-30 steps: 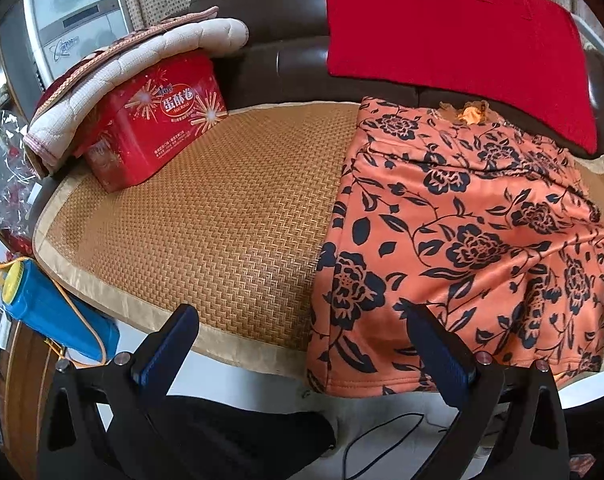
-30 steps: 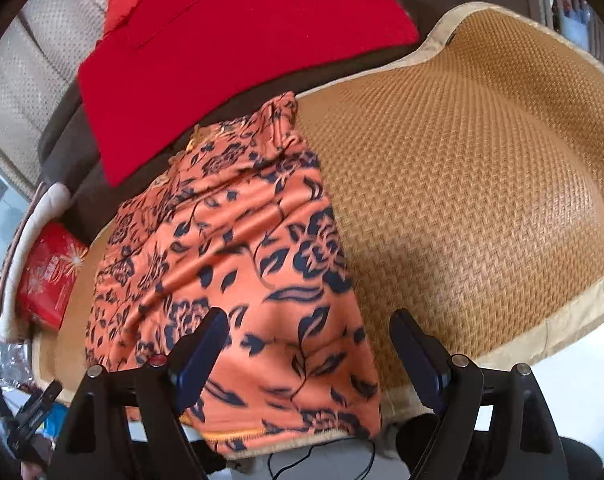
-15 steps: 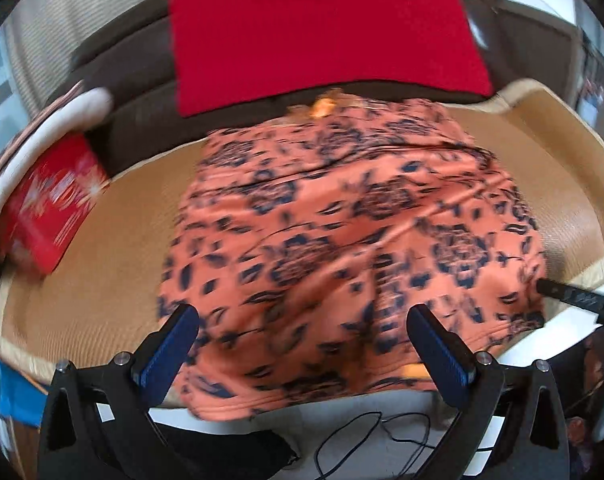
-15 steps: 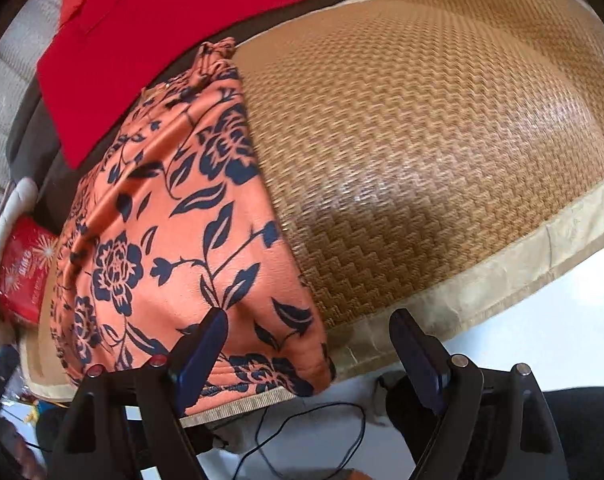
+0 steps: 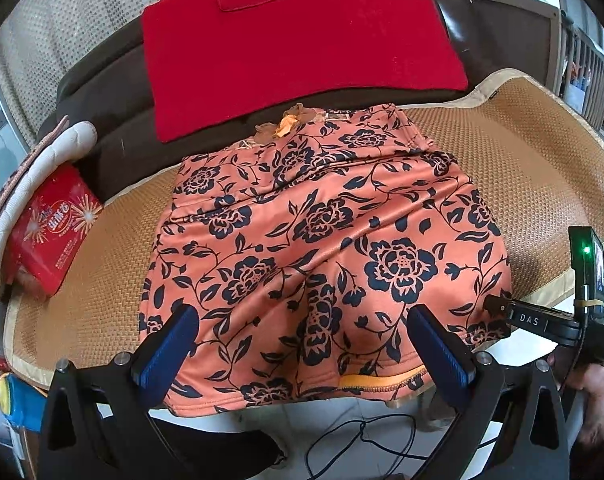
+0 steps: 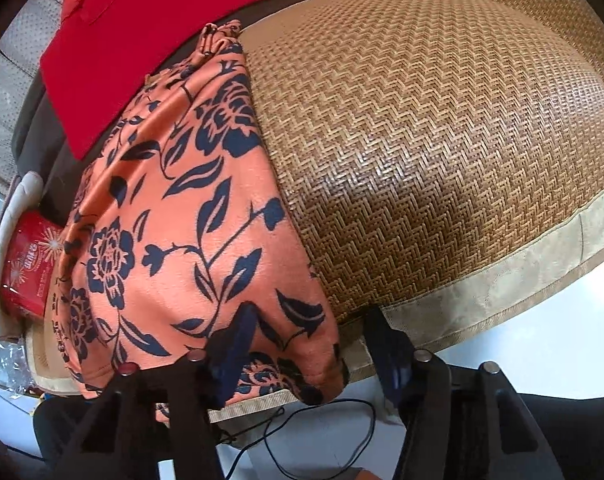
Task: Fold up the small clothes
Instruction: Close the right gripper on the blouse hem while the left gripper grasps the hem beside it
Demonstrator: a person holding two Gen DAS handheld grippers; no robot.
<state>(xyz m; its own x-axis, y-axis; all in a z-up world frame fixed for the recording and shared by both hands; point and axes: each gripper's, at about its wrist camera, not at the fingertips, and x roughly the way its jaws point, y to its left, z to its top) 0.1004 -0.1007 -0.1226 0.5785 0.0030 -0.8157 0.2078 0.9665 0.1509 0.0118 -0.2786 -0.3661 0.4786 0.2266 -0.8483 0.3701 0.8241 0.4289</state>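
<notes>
Nearest, the left tongs (image 5: 302,344) are spread wide and hold nothing, poised above the near hem of an orange floral garment (image 5: 322,240). The right tongs (image 6: 310,344) are partly open, straddling the garment's near right corner; the left finger (image 6: 238,332) lies on the fabric, though a firm grip cannot be confirmed. The garment lies flat on a woven mat (image 6: 442,160) covering a sofa seat, its hem overhanging the mat's near edge. Bare mat stretches to the right. To the left sits a red box (image 5: 52,236). Farther back, a red cloth (image 5: 294,36) hangs over the dark sofa backrest.
</notes>
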